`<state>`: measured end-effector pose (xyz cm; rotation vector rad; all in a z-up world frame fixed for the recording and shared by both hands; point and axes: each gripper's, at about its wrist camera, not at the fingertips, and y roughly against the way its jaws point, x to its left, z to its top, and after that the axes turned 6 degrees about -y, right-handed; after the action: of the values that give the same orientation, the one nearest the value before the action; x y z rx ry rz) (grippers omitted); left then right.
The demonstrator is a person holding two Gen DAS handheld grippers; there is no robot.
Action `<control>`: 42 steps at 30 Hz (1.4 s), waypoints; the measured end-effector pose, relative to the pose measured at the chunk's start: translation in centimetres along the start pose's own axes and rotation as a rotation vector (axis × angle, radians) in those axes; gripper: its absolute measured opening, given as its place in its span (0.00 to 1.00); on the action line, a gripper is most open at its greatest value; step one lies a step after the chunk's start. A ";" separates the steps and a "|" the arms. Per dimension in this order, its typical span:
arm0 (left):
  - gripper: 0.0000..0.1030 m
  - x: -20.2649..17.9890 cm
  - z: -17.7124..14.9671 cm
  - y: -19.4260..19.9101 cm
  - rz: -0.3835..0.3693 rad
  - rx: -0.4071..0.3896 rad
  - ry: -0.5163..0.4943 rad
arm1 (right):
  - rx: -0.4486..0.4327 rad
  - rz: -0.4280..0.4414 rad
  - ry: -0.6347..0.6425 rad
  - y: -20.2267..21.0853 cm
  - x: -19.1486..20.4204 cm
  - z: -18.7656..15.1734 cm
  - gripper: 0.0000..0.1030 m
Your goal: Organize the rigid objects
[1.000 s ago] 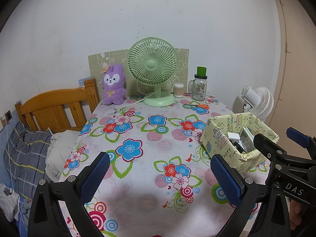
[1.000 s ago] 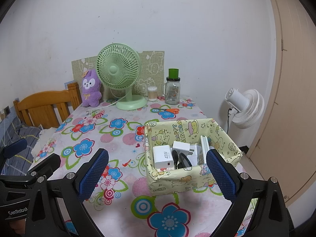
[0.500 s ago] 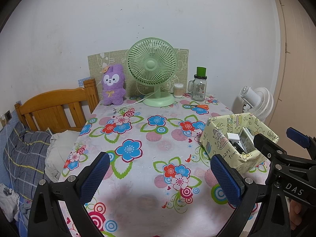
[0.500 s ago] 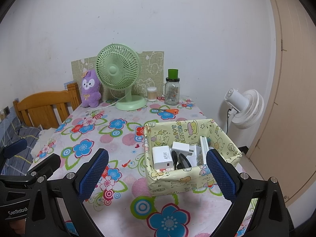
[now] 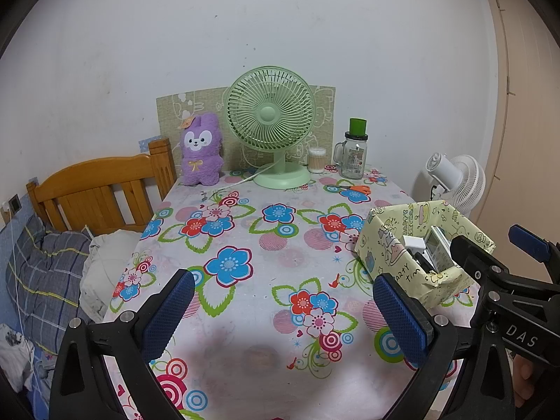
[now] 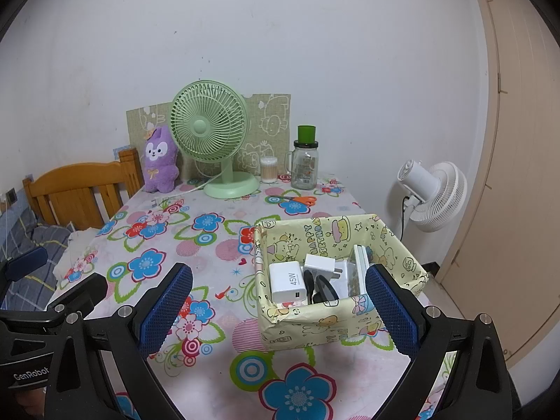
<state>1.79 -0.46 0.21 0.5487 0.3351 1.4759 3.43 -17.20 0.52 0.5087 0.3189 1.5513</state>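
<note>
Right wrist view: paper-wrapped box (image 6: 315, 318) holds blocky white chargers (image 6: 287, 281); both hand-held grippers (image 6: 276, 311) (image 5: 285, 311) gape wide, empty, over the floral counter (image 6: 217, 231).

The worktop (image 6: 224, 322) carries a floral cloth. Along its far edge stand a plush (image 6: 160, 161), fan (image 6: 210, 133), swab tub (image 6: 268, 170) and jar (image 6: 305, 164); scissors (image 6: 297, 200) lie nearby. A box (image 6: 315, 318) sits near its right edge.

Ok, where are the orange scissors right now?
The orange-handled scissors lie flat on the floral tablecloth toward the far right, just in front of the glass jar and beyond the yellow box.
</note>
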 end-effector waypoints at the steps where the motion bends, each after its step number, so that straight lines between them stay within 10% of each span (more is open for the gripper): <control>1: 1.00 -0.1 0.0 0.0 0.000 0.000 0.001 | -0.001 0.000 0.000 0.0 0.1 -0.1 0.98; 42: 1.00 -0.2 0.2 -0.1 -0.004 -0.004 0.004 | -0.017 0.001 -0.003 0.0 0.3 -0.1 0.98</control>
<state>1.95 -0.67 0.33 0.5415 0.3356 1.4734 3.37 -16.86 0.48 0.4978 0.3036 1.5527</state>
